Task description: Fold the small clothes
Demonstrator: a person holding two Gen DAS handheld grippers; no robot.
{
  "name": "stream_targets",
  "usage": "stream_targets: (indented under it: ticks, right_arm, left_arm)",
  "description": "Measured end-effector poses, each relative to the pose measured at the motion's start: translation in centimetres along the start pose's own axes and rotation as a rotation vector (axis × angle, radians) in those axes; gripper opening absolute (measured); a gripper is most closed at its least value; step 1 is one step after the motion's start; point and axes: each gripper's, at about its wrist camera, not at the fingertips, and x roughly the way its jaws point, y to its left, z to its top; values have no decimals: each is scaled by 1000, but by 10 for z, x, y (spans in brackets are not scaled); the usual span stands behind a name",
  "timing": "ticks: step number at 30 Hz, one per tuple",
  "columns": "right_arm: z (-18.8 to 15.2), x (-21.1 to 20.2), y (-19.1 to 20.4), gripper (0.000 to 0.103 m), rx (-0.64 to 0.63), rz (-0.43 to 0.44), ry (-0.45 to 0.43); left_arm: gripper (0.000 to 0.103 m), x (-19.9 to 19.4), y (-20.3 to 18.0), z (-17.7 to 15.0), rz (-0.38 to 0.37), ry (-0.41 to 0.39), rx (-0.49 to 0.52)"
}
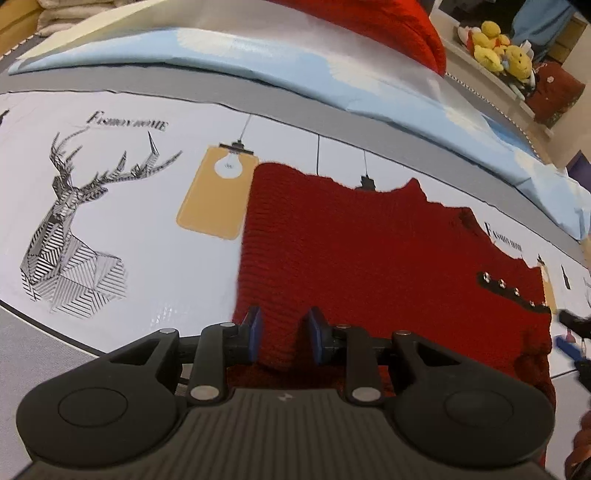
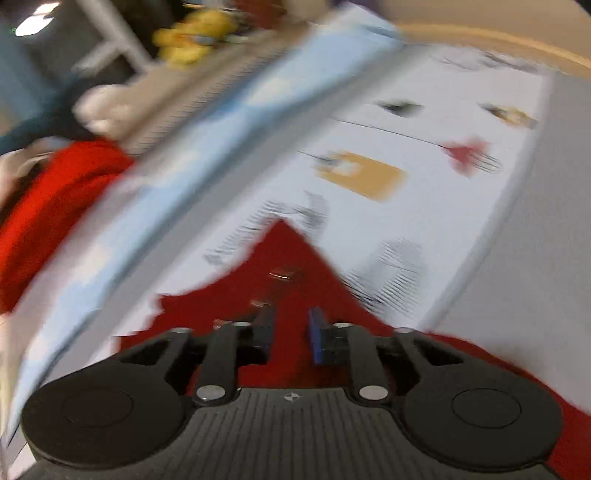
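Note:
A dark red knitted garment [image 1: 369,251] lies spread flat on a white printed cloth [image 1: 155,266]. A dark strip with metal snaps [image 1: 509,288] runs along its right edge. My left gripper [image 1: 284,334] is at the garment's near edge, its blue pads [image 1: 255,328] pinching a raised fold of the knit. The right wrist view is blurred. In it my right gripper [image 2: 291,336] hovers over a pointed corner of the garment [image 2: 288,254], near the snaps [image 2: 282,275]. Its pads stand apart with nothing gripped between them.
The cloth carries a deer drawing [image 1: 66,221] and lamp prints. Behind it lie a light blue pillow [image 1: 258,51] and a bright red cushion [image 1: 369,22]. Yellow plush toys [image 1: 498,48] sit on a shelf at the back right. Folded pale towels [image 1: 74,14] are at the back left.

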Motion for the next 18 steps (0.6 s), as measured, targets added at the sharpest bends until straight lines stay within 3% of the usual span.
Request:
stream_targets:
  ticks: [2,3,4,5,8,12,18]
  right_arm:
    - [0,22,2,47,-46,69,142]
    - [-3,34,-1,45,-62,57,229]
    - [-7,42,-9,40,-56,-13,286]
    - [-10,43,-19,28,-22,-69,298]
    - [1,29,-20,34,16,-47,279]
    - [23,-15,-1,39,-89,8,132]
    - [50,-81,1,39,-188,61,-11]
  left_arm:
    - [28,1,-1,-1,33,17,20]
    - [29,0,-2,-1,51,23,29]
    - [29,-3,0,0,47,22,20]
    - [29,-9,1,2,29,12,5]
    - [29,-36,-5,8,12,-58,44]
    - [29,-77,-18,4,39,-187,174]
    - [29,-124,-21,-18,33,-304,265]
